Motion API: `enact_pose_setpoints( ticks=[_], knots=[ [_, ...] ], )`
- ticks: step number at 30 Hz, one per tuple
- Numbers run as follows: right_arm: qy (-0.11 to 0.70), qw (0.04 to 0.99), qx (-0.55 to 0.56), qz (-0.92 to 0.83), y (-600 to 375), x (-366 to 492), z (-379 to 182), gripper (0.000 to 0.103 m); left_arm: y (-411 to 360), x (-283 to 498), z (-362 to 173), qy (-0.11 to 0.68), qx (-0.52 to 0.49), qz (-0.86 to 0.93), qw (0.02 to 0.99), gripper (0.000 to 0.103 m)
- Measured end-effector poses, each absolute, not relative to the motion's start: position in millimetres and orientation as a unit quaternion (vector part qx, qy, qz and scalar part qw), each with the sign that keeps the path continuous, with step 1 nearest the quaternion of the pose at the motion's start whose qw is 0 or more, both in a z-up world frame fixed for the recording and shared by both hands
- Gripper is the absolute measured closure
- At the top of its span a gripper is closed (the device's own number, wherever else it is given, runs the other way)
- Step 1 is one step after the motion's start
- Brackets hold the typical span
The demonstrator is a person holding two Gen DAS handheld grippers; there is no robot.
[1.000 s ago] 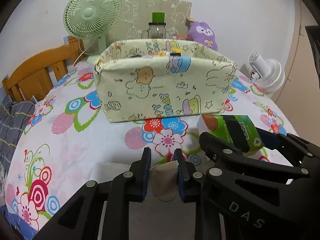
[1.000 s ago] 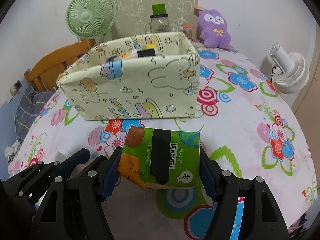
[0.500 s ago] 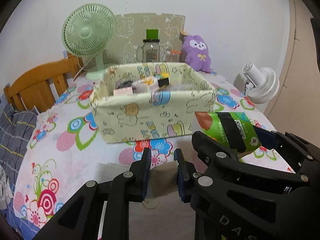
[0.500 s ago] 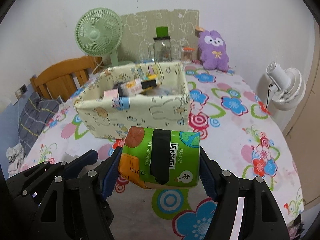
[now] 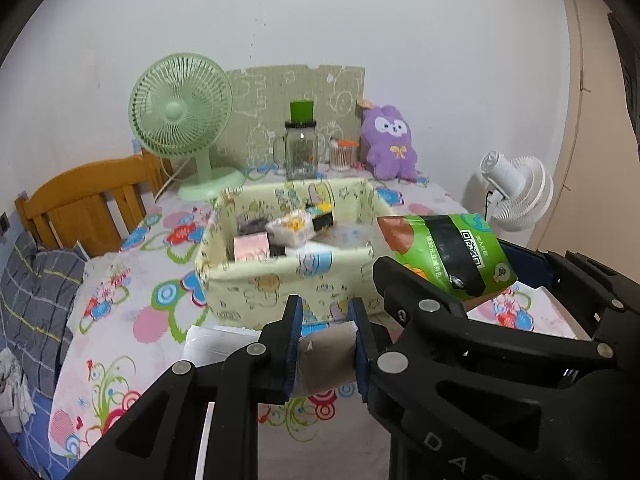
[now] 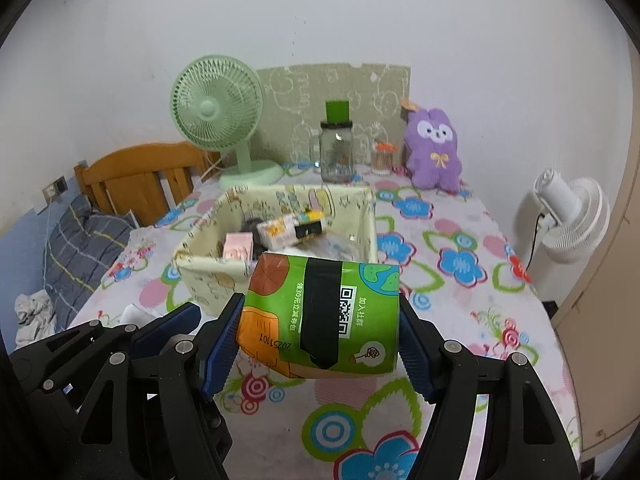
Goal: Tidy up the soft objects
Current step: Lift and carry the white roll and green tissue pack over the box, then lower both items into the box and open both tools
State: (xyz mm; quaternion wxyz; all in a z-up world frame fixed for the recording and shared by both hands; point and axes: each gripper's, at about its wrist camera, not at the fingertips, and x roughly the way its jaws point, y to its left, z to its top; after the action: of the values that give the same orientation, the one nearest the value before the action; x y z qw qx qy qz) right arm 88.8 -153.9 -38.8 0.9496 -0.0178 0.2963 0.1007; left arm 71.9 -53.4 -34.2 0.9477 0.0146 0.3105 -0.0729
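Both grippers have risen since a second ago, so the fabric bin [image 5: 288,276] that filled the middle of each view now sits lower and farther off, its open top and contents showing. Left gripper [image 5: 325,346] has its fingers [image 5: 291,344] pressed on a small beige packet [image 5: 328,356], pinched between the blue pads and lifted off the tabletop [image 5: 132,320]. Right gripper [image 6: 320,334] has its fingers [image 6: 222,346] spread wide around a green tissue pack [image 6: 320,312], the pads touching both of its sides and carrying it clear of the flowered cloth. In the left view that green pack [image 5: 448,256] hangs at about 2 o'clock from the beige packet, in front of the bin's right corner. In the right view the bin [image 6: 280,232] lies at 12 o'clock from the pack, just beyond it, holding a pink packet [image 6: 239,245], a yellow and white packet [image 6: 286,232] and a dark item that I cannot make out. Behind the bin stand a green fan [image 6: 218,112] at 11 o'clock, a glass jar [image 6: 337,148] with a green lid at 12, and a purple plush [image 6: 434,148] at 1 o'clock. A white fan [image 6: 568,212] stands off the tabletop's edge at 3 o'clock. A wooden bed frame [image 6: 140,176] and grey plaid bedding [image 6: 76,248] lie at 9 o'clock.
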Motion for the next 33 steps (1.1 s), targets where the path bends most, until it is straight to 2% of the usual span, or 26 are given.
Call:
enact_pose_setpoints(
  ticks=[17, 33],
  knots=[
    [0.262, 0.960, -0.013, 0.096, -157, 103, -8, 0.030, -56, 89, -7, 0.277, 0.023, -0.077, 0.957, 0.081],
    [0.257, 0.961, -0.004, 0.107, -153, 147, -6, 0.030, -53, 131, -6, 0.272, 0.027, -0.072, 0.959, 0.081]
  ],
)
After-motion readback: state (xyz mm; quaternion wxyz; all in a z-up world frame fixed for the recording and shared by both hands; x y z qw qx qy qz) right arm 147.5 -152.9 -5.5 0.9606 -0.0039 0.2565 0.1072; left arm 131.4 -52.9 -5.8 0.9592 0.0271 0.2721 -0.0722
